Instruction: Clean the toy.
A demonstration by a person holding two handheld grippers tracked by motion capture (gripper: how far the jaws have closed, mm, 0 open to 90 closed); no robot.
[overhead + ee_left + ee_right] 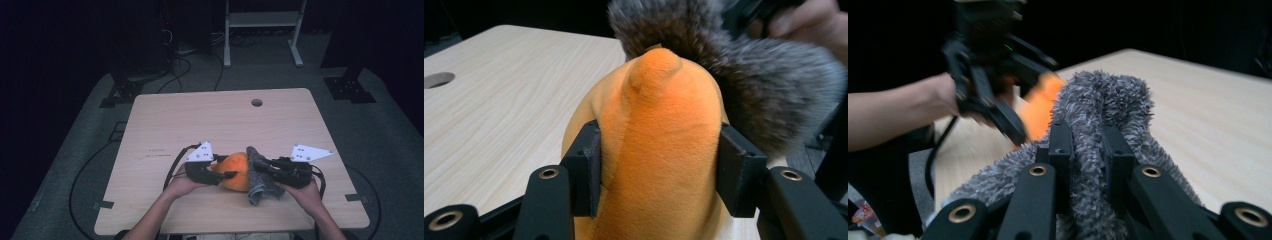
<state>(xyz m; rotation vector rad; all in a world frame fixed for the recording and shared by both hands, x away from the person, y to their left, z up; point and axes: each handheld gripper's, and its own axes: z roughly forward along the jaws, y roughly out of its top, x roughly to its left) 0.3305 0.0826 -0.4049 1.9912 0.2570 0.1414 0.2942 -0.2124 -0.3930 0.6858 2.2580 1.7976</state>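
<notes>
An orange plush toy (235,171) sits at the near middle of the table, with a grey fuzzy cloth (261,189) draped against its right side. My left gripper (226,175) comes in from the left and is shut on the orange plush toy (659,125), its pads pressing into both sides. My right gripper (261,165) reaches in from the right and is shut on a fold of the grey cloth (1103,95). In the right gripper view the jaws (1088,145) pinch the cloth tightly, and the left gripper (983,85) appears blurred beyond it.
The light wooden table (200,120) has a round cable hole (256,102) near its far edge. A white metal frame (262,30) stands on the floor behind the table. Black cables (175,70) and stand feet (350,90) lie around it.
</notes>
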